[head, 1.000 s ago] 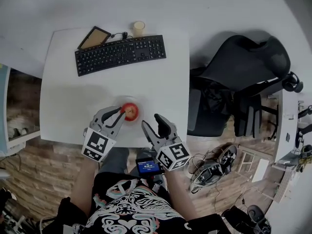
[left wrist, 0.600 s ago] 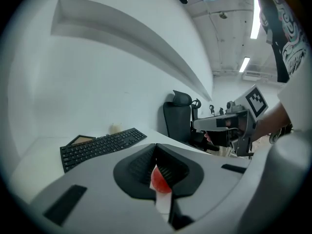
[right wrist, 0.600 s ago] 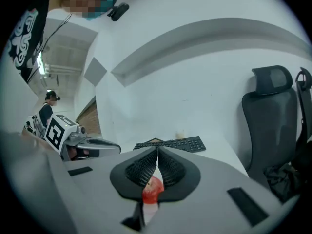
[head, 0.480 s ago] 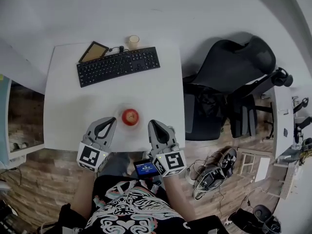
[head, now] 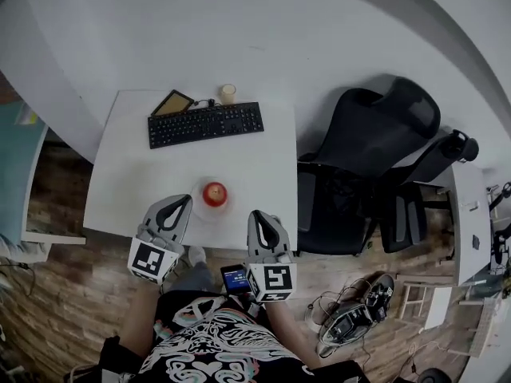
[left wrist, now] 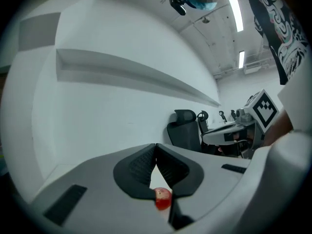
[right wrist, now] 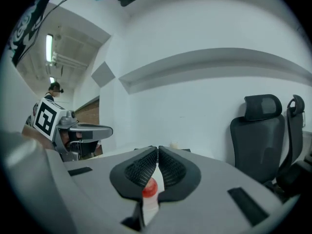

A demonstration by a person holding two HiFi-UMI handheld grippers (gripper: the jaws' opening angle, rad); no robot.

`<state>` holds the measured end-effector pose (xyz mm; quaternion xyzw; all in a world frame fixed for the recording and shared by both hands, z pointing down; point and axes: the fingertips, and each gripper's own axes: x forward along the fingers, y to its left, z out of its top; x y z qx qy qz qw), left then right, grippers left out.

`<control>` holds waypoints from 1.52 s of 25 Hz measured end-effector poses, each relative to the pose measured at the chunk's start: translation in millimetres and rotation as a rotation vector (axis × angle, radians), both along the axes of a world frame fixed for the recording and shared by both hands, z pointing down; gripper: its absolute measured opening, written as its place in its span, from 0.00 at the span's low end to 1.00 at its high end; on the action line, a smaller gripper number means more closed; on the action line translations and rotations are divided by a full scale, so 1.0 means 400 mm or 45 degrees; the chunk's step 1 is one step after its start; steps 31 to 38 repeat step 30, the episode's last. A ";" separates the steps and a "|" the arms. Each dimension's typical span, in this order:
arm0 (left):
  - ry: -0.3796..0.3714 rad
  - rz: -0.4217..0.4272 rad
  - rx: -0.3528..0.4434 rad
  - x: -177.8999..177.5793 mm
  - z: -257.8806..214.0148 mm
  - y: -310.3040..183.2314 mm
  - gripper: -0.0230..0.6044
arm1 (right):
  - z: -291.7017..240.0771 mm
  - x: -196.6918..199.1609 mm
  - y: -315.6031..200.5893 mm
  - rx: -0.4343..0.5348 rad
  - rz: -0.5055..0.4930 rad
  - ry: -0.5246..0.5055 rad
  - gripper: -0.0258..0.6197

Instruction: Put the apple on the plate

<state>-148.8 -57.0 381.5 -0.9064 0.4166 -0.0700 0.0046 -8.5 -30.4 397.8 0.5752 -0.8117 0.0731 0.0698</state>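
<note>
The red apple (head: 214, 193) rests on a pale round plate (head: 201, 208) near the front edge of the white desk (head: 128, 182). My left gripper (head: 182, 201) hovers just left of the plate, shut and empty, clear of the apple. My right gripper (head: 259, 216) hangs at the desk's front right, also shut with nothing held. In the left gripper view the apple (left wrist: 163, 198) shows far off, below the closed fingertips. The right gripper view catches the apple (right wrist: 149, 187) beyond its closed tips too.
A black keyboard (head: 205, 124), a small dark tablet (head: 172, 102) and a cream cup (head: 228, 93) lie at the desk's back. A black office chair (head: 375, 154) stands to the right. A phone (head: 235, 278) sits at the person's waist.
The left gripper let go of the apple on the plate and shut; the right gripper shut too. Both pulled back toward the person and rose, and the head view climbed.
</note>
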 end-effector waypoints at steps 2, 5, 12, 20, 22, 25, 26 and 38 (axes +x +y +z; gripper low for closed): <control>0.033 -0.051 0.021 -0.003 -0.030 0.028 0.06 | -0.020 0.007 0.031 0.004 -0.010 -0.023 0.09; 0.066 -0.132 0.031 -0.008 -0.041 0.079 0.06 | -0.034 0.013 0.082 -0.004 -0.025 -0.032 0.09; 0.065 -0.162 0.065 0.026 -0.052 0.156 0.06 | -0.064 0.044 0.143 0.047 -0.055 -0.024 0.09; 0.050 -0.153 0.089 0.040 -0.063 0.193 0.06 | -0.069 0.084 0.158 0.059 -0.006 -0.039 0.09; 0.055 -0.154 0.091 0.035 -0.065 0.193 0.06 | -0.072 0.089 0.158 0.064 0.003 -0.040 0.09; 0.052 -0.149 0.087 0.031 -0.064 0.193 0.06 | -0.073 0.098 0.157 0.068 0.020 -0.039 0.09; 0.050 -0.146 0.088 0.031 -0.063 0.194 0.06 | -0.073 0.103 0.156 0.067 0.029 -0.043 0.09; 0.043 -0.148 0.087 0.020 -0.066 0.189 0.06 | -0.075 0.111 0.145 0.065 0.050 -0.060 0.09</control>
